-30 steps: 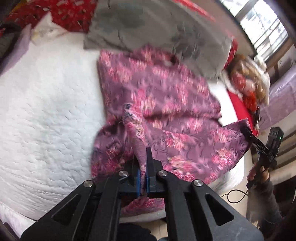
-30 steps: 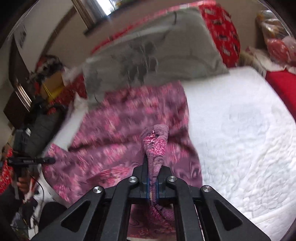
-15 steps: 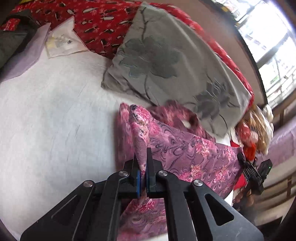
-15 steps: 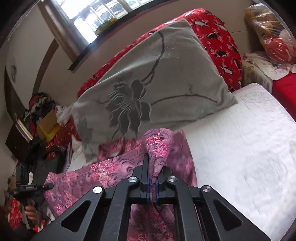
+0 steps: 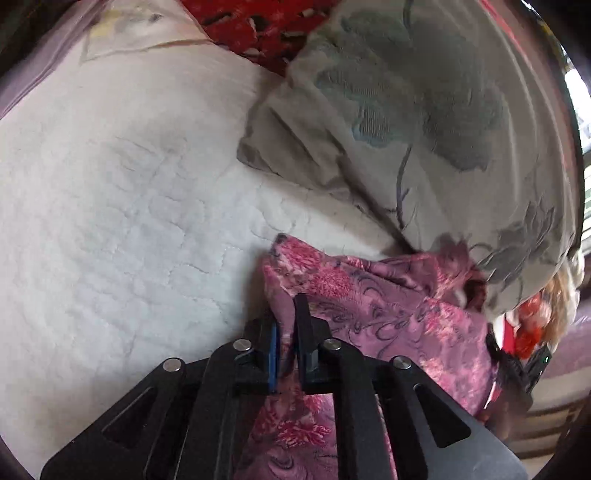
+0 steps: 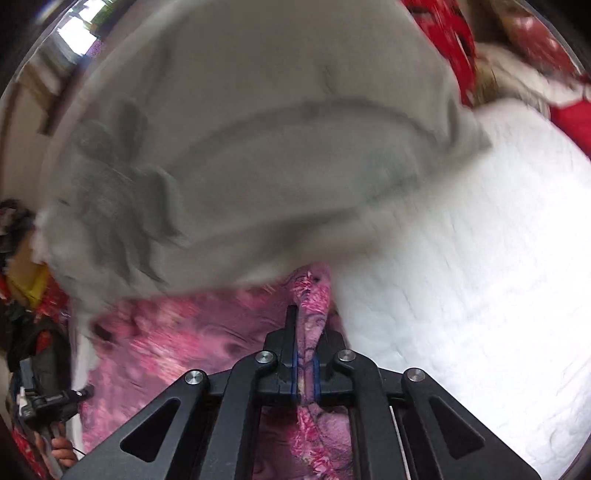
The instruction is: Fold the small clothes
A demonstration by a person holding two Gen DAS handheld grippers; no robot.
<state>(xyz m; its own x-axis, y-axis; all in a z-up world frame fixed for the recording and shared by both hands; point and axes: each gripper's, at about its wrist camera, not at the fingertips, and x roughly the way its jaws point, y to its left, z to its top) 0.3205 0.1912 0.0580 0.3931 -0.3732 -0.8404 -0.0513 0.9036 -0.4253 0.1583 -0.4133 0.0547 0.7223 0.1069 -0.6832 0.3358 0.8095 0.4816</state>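
A pink and purple floral garment [image 5: 388, 314] lies on the white quilted bed [image 5: 110, 221], its far edge against a grey flowered pillow [image 5: 424, 110]. My left gripper [image 5: 286, 325] is shut on a bunched corner of the garment, low near the bed. In the right wrist view my right gripper [image 6: 304, 332] is shut on another bunched corner of the garment [image 6: 177, 339], close under the pillow [image 6: 258, 147]. The other gripper shows at the edge of each view [image 5: 517, 369] [image 6: 44, 398].
Red patterned bedding [image 5: 266, 29] lies behind the pillow. A pale bag [image 5: 140, 26] lies at the bed's far left. Soft toys [image 5: 543, 314] sit at the right. White bed surface [image 6: 480, 258] stretches to the right of the garment.
Both grippers have carried their garment corners forward and down toward the pillow, folding the near half over the far half. Both views are now close to the bed and pillow.
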